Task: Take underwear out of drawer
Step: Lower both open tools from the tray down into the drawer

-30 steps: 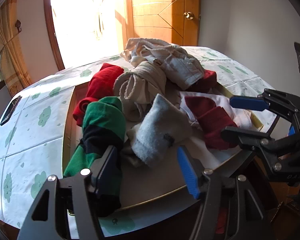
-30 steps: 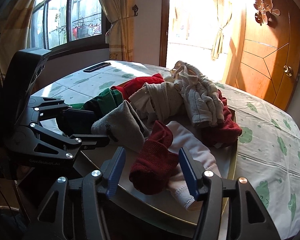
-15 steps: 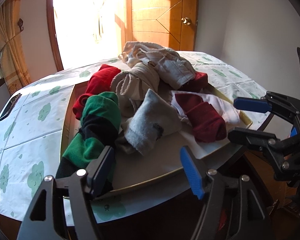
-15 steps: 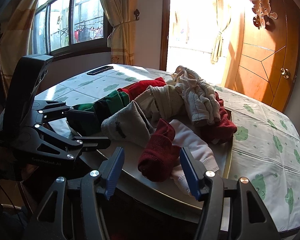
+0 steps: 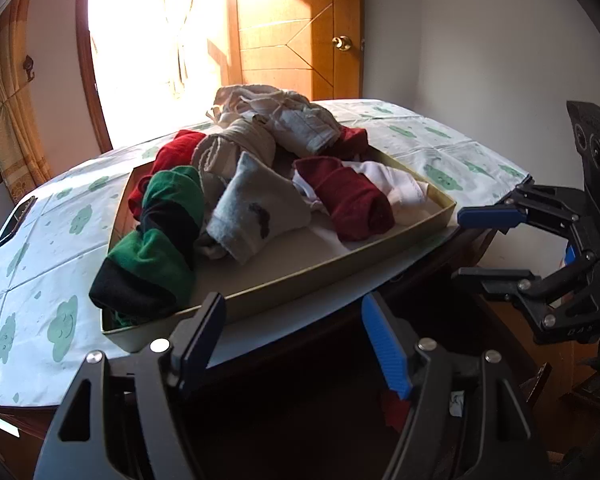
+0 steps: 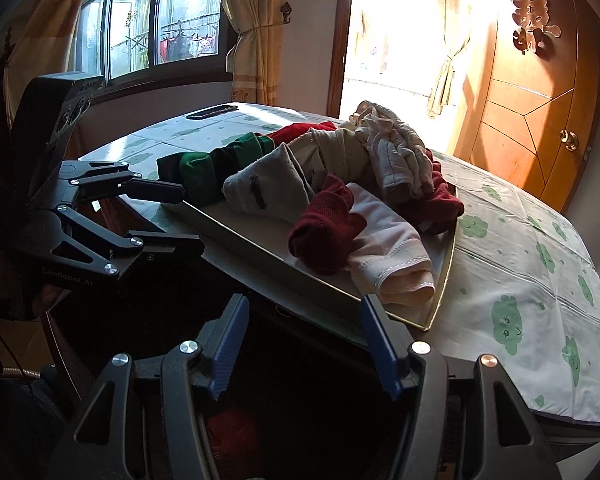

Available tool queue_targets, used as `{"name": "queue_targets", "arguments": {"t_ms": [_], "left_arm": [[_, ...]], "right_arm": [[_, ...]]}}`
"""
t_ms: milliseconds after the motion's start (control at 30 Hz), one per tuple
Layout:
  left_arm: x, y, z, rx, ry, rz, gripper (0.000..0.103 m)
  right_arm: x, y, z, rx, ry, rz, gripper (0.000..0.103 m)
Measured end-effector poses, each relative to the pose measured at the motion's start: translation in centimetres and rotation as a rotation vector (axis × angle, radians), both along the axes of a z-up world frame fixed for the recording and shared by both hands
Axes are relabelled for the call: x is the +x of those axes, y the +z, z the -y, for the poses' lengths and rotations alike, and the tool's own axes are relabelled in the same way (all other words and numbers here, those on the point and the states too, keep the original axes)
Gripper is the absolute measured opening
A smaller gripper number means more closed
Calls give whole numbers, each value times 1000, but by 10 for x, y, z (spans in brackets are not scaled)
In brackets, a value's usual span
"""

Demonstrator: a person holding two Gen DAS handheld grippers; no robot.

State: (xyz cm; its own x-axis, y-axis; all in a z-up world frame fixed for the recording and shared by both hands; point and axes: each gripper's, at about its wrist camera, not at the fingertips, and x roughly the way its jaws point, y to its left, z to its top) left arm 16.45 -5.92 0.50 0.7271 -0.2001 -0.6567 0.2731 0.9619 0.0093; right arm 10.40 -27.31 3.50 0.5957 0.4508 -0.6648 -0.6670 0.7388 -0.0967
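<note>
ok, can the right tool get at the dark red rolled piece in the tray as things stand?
Probably yes. The right tool is open and empty, off the tray's near edge. The dark red roll lies on top near that edge, nothing covering it; the left tool sits off to the side.

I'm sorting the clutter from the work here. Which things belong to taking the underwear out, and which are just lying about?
Job: tray of rolled garments; white underwear; left gripper, right gripper, both empty.

Lying about: dark phone-like slab; cloud-print tablecloth.

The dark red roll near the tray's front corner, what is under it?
The dark red roll lies on a folded white garment inside the tray. The part of the tray floor beneath them is covered.
</note>
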Motion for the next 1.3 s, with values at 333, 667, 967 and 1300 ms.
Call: {"name": "queue_targets", "arguments": {"t_ms": [333, 667, 967, 1300], "left_arm": [[-30, -27, 33, 48, -97, -61, 73], [-27, -71, 68, 87, -169, -207, 73], [-11, -109, 98, 110, -270, -406, 73], [15, -138, 113, 90, -295, -599, 75]], "right_arm": [[-25, -31, 26, -30, -4, -56, 60], [-37, -62, 49, -52, -24, -114, 60], [-40, -74, 62, -55, -42, -141, 60], [-43, -81, 68, -62, -42, -146, 60]]}}
